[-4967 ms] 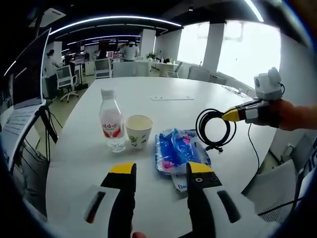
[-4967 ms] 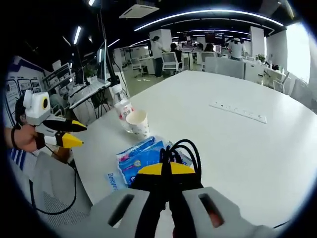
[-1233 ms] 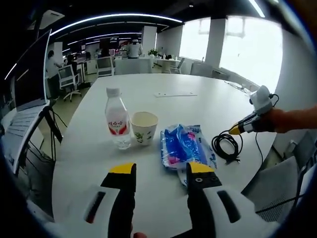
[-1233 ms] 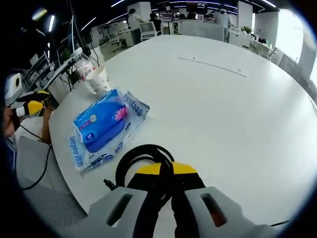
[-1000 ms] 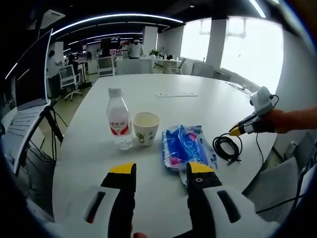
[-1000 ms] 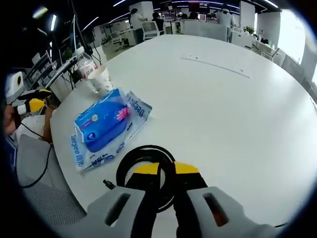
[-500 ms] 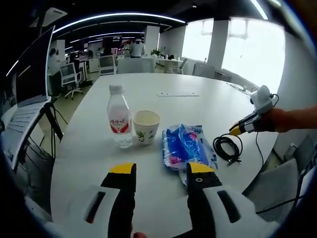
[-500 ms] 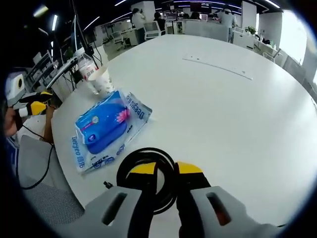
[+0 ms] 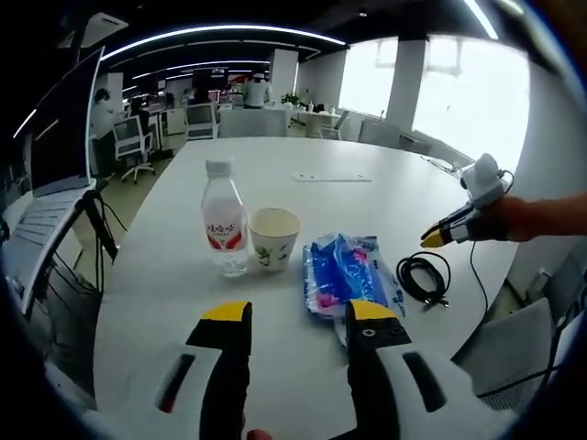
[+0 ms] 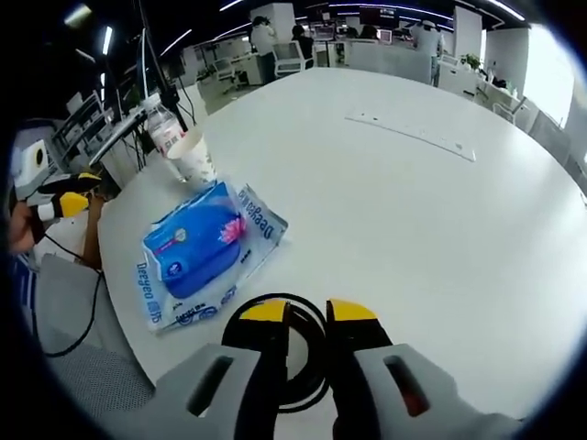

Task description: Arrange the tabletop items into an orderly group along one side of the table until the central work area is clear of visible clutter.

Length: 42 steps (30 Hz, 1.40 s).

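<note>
The coiled cable [image 9: 424, 276] lies on the table [image 9: 303, 206] beside the wipes pack [image 9: 348, 282], ending the row. The right hand-held gripper [image 10: 298, 312] hangs spread above it; the left hand-held gripper [image 9: 292, 313] waits spread. Next, I judge, lift clear.

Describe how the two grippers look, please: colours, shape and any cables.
Each gripper has two black jaws with yellow tips rising from a light grey body with dark slots. The left gripper and the right gripper look the same. In the left gripper view, a thin black cable hangs below the right gripper.
</note>
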Each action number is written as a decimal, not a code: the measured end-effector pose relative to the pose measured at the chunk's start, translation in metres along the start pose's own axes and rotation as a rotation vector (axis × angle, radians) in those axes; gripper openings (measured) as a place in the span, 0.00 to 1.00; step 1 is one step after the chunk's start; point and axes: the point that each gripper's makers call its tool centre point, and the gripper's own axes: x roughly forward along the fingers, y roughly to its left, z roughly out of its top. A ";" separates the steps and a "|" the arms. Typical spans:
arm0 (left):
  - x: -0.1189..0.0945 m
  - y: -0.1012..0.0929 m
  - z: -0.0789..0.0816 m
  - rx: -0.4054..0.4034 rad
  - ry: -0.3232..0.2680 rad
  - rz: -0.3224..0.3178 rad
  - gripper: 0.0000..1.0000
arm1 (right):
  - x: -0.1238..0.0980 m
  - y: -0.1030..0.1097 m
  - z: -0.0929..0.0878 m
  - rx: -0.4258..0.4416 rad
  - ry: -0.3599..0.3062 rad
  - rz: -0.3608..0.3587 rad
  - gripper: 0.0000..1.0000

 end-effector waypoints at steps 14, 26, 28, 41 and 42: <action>-0.001 0.006 0.005 -0.025 -0.018 0.012 0.40 | 0.010 0.022 0.040 -0.079 0.001 0.063 0.17; -0.006 0.007 0.008 -0.050 -0.033 0.018 0.40 | 0.020 0.039 0.066 -0.149 -0.001 0.112 0.19; -0.008 0.006 0.006 -0.047 -0.030 0.020 0.40 | 0.023 0.042 0.068 -0.162 0.004 0.123 0.19; -0.019 0.011 0.001 -0.050 -0.032 0.035 0.40 | 0.038 0.072 0.072 -0.243 0.032 0.179 0.20; -0.020 0.011 0.001 -0.050 -0.032 0.035 0.40 | 0.039 0.074 0.072 -0.250 0.033 0.184 0.20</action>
